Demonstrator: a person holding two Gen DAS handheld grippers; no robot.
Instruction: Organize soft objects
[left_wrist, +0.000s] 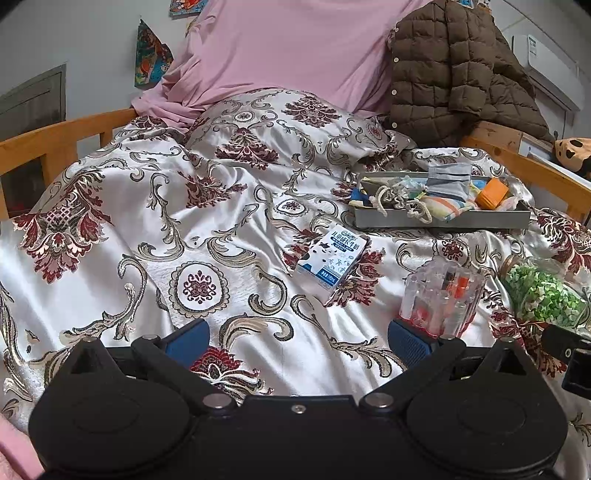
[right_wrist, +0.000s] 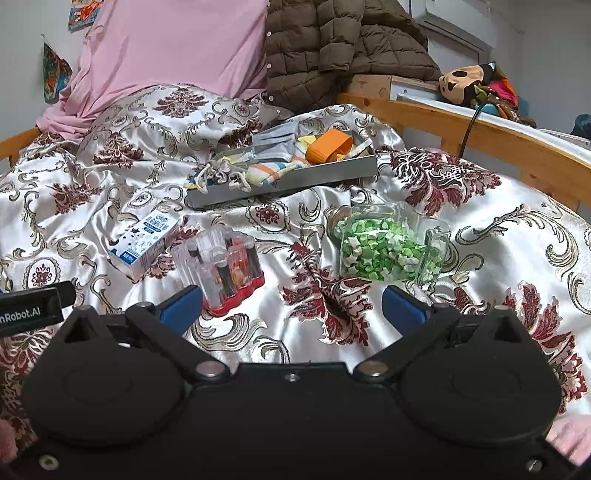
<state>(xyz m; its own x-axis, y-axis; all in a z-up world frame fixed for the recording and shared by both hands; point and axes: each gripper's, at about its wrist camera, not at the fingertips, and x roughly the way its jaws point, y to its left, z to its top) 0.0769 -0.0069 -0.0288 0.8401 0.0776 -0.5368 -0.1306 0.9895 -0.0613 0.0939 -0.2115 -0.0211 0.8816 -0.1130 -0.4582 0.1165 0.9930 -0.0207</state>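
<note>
A grey tray lies on the patterned bedspread and holds soft items: a grey face mask, a striped cloth, a cord bundle and an orange strap. My left gripper is open and empty, low over the bedspread, well short of the tray. My right gripper is open and empty, just in front of the jar.
A milk carton, a clear case of tubes and a glass jar of green bits lie on the bedspread. A pink sheet, a brown jacket and wooden bed rails are behind.
</note>
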